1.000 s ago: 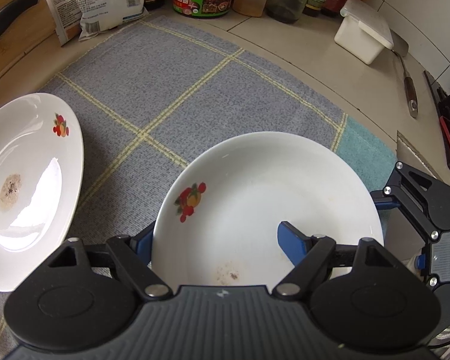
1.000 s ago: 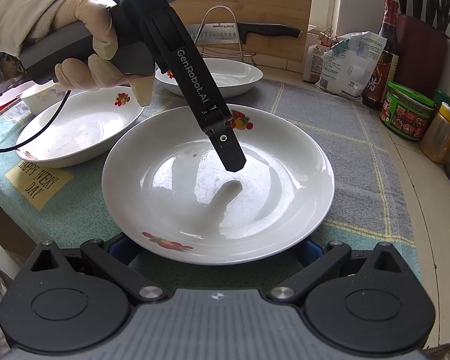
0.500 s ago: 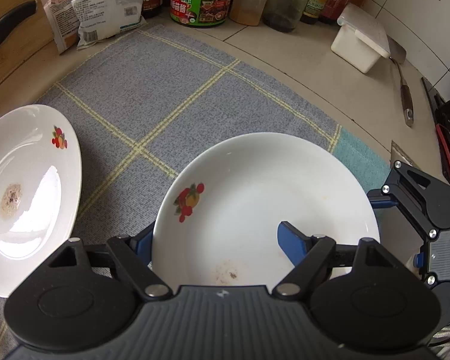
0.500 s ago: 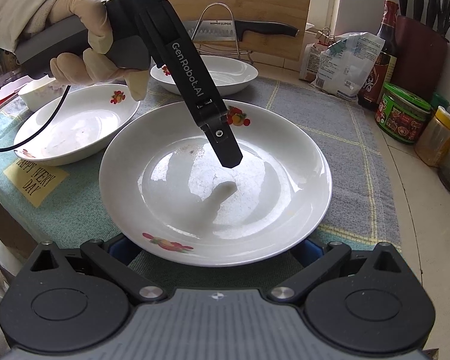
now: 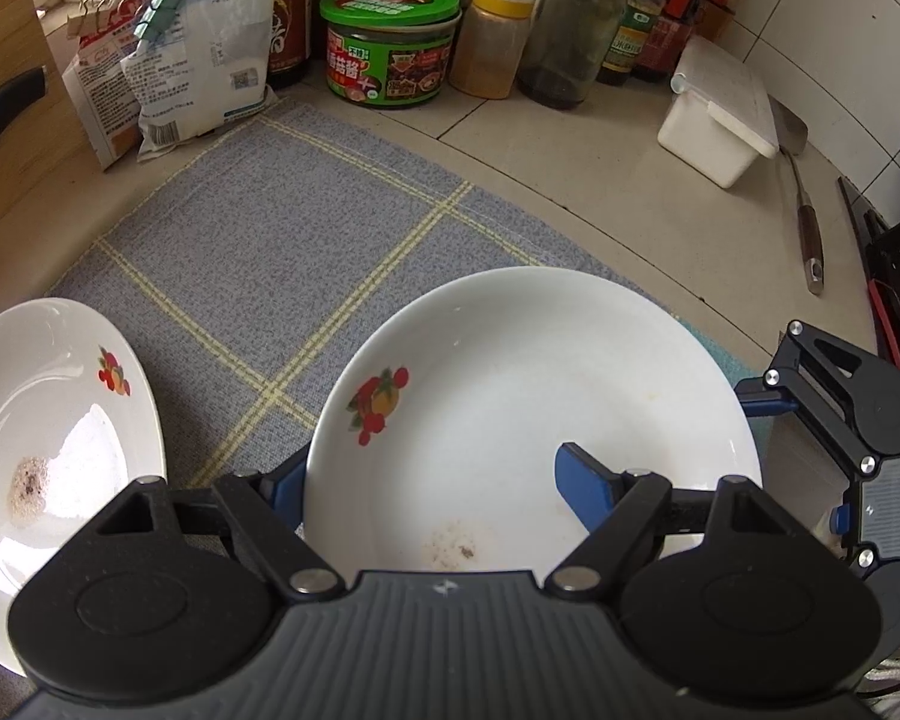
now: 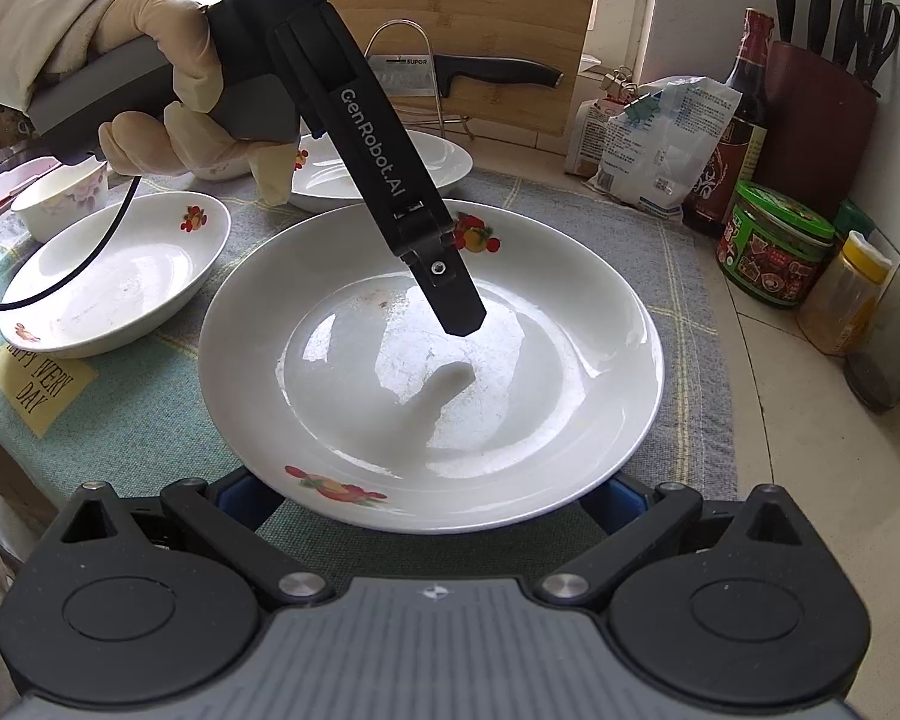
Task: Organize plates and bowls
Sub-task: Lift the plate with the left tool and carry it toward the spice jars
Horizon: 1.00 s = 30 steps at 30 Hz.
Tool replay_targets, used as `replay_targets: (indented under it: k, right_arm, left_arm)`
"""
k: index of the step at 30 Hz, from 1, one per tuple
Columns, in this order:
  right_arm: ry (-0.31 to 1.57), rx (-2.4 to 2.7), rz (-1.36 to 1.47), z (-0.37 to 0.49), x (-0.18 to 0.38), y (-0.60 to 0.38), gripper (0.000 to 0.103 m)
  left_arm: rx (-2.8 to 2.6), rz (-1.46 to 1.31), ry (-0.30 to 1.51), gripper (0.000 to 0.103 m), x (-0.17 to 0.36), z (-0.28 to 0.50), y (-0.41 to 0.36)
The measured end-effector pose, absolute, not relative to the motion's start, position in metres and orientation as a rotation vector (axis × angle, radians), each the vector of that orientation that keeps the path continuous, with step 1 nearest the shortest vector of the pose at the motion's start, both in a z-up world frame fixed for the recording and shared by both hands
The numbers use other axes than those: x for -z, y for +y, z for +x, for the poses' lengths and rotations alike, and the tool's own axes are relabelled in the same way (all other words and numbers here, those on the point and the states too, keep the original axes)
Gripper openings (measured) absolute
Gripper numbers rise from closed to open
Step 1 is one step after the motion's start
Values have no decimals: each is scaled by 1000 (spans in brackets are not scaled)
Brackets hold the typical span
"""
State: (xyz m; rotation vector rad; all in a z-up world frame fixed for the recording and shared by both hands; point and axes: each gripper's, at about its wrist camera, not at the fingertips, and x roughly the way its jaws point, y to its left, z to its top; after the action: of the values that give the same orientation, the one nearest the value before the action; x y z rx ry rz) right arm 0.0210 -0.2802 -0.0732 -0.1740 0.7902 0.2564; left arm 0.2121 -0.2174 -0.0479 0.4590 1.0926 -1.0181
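A white plate with fruit prints [image 5: 528, 396] [image 6: 432, 360] is held up over the grey checked mat [image 5: 282, 252]. My left gripper [image 5: 438, 480] grips its rim, one blue finger [image 5: 582, 480] over the inside and one under the rim. In the right wrist view that finger [image 6: 450, 288] reaches over the plate's middle. My right gripper [image 6: 432, 498] has its jaws spread wide under the plate's near rim; whether they touch it is hidden. A second plate [image 5: 48, 450] [image 6: 384, 162] lies at the left. A third plate [image 6: 114, 276] and a small bowl [image 6: 60, 204] sit further left.
Jars, bottles and bags [image 5: 390, 42] line the back wall. A white box [image 5: 720, 114] and a spatula [image 5: 804, 210] lie at the right. A knife block [image 6: 822, 102], a cleaver on a rack [image 6: 450, 69] and a cutting board stand behind the plates.
The plate has lifted with both grippers and the left wrist view has tilted up toward the back wall. The grip on the plate is unchanged.
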Motion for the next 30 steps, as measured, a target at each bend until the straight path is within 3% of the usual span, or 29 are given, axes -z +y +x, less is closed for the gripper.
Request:
replay_targets:
  k: [30]
  right_arm:
    - [810, -208, -166, 85, 79, -324, 103]
  left_arm:
    - [1048, 481, 1057, 81, 66, 268, -269]
